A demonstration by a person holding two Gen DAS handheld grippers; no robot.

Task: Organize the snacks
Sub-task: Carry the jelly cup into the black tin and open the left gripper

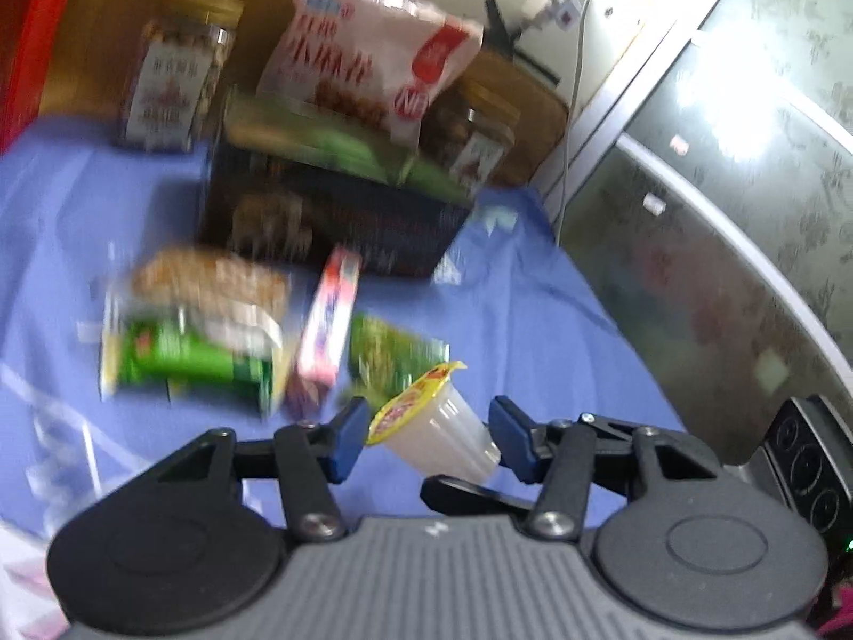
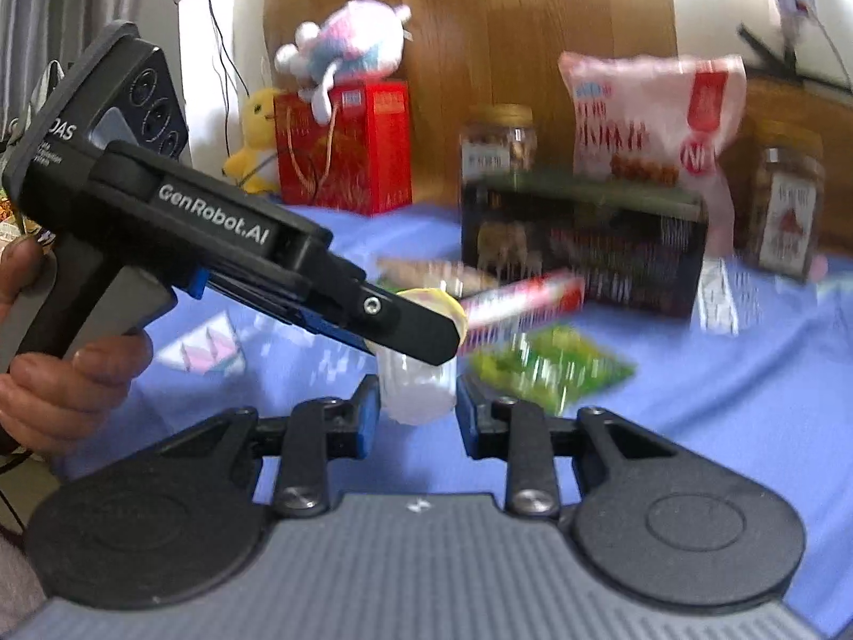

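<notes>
A small clear jelly cup (image 1: 437, 426) with a yellow foil lid hangs above the blue cloth (image 1: 533, 309). My left gripper (image 1: 429, 437) has it end to end, one blue pad on the lid and the other on the base. In the right wrist view the cup (image 2: 418, 389) stands upright, and my right gripper (image 2: 418, 410) presses its pads on the lower sides. The left gripper (image 2: 426, 336) reaches in from the left there, one black finger across the cup's top. A right finger (image 1: 469, 493) shows under the cup in the left view.
A dark snack box (image 1: 330, 213) stands behind on the cloth, with a pink bag (image 1: 368, 53) on it and jars (image 1: 170, 80) on either side. Green packets (image 1: 186, 357) and a slim red-white box (image 1: 328, 325) lie in front. A red gift box (image 2: 346, 149) and plush toys (image 2: 352, 42) stand at the far left.
</notes>
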